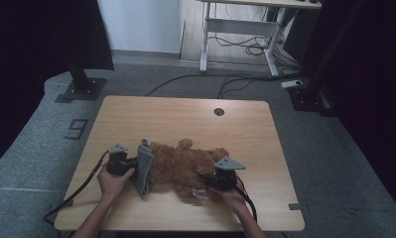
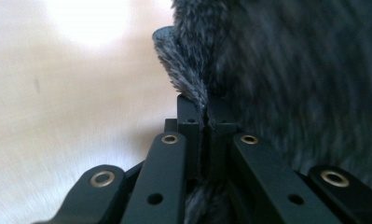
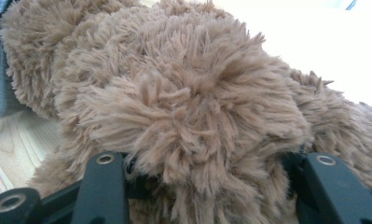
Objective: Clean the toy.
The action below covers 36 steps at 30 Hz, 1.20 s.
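**Two grippers, one plush bear at the front of the table**

While a brown, shaggy-furred teddy bear (image 1: 185, 166) lies flat near the front edge of a pale wooden table with rounded corners (image 1: 185, 116), a person's two hand-held grippers clamp it from either side. The left gripper (image 1: 131, 166) has its jaws pressed together on the edge of a grey, short-piled fabric garment (image 1: 145, 166) that wraps the bear's left end; in the left gripper view the black jaw tips meet with only a thin fringe of that grey cloth (image 2: 183, 70) pinched between them, and more of the dark fuzzy material crowds the right of that view. The right gripper (image 1: 213, 179) sits at the bear's right end, its jaws partly apart and closed on a thick tuft of long, tousled tan pile (image 3: 193, 107) that bulges between the two black arms and blocks the sight beyond. A small pale tag (image 1: 199, 193) shows at the bear's lower edge, just beside the right gripper. Each gripper carries a grey three-cornered plate on top and trails a black cable off the table's front. Behind the bear, the table top shows a small round dark grommet (image 1: 219, 111) well apart from the toy. Beyond the table lie grey carpet, black stand bases and a tangle of floor cables beneath a white-framed desk (image 1: 235, 29).
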Motion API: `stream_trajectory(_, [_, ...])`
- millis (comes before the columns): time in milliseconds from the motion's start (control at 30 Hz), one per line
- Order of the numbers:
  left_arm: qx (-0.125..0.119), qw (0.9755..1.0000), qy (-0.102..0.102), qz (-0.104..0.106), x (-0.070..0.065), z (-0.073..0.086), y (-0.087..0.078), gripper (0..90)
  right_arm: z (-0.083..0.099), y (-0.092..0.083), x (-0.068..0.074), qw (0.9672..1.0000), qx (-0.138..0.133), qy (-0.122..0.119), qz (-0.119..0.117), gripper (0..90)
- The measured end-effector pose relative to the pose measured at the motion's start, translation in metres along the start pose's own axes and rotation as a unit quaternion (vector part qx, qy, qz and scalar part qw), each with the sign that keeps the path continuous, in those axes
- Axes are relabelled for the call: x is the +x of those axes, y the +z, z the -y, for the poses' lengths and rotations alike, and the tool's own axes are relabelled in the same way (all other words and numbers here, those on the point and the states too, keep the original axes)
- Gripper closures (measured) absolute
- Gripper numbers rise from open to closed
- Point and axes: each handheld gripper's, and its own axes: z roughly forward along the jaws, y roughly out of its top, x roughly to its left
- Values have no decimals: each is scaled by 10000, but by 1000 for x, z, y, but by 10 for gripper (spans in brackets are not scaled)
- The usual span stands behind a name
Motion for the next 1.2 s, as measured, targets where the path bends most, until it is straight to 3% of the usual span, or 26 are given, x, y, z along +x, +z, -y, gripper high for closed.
stream_trajectory(133, [-508,9979,355,161,-28,-35,-17,864,0,0,0,10000,1,1,3,468])
stream_trajectory(233, [-645,9948,655,433,-58,-57,-12,863,-1,0,0,10000,6,-8,-3,467])
stream_trajectory(400, [-411,9896,1211,652,-105,-75,23,863,0,0,1,10000,5,-29,-1,468])
stream_trajectory(633, [-312,9811,1587,1065,-165,-85,61,861,0,0,0,10000,4,-61,-23,467])
stream_trajectory(733, [-136,9781,1806,1029,-184,-84,79,860,0,0,0,10000,-17,-58,-18,466])
stream_trajectory(833, [245,9778,1862,931,-182,-75,98,857,1,-1,1,10000,-27,-70,-21,466])
stream_trajectory(900, [258,9790,1765,983,-175,-69,103,858,1,-1,1,10000,-13,-74,-34,465])
stream_trajectory(933, [201,9810,1636,1023,-170,-67,101,859,1,0,1,10000,-1,-80,-39,464])
stream_trajectory(967, [182,9815,1641,970,-166,-67,98,859,2,0,0,10000,-15,-84,-44,464])
stream_trajectory(1033, [122,9830,1652,792,-156,-66,90,860,1,0,1,9999,-5,-124,-19,465])
stream_trajectory(1100, [101,9864,1509,650,-142,-64,81,860,2,-1,2,9999,-9,-158,14,466])
stream_trajectory(1200, [39,9895,1370,450,-117,-60,64,861,2,-1,2,9998,-1,-182,33,468])
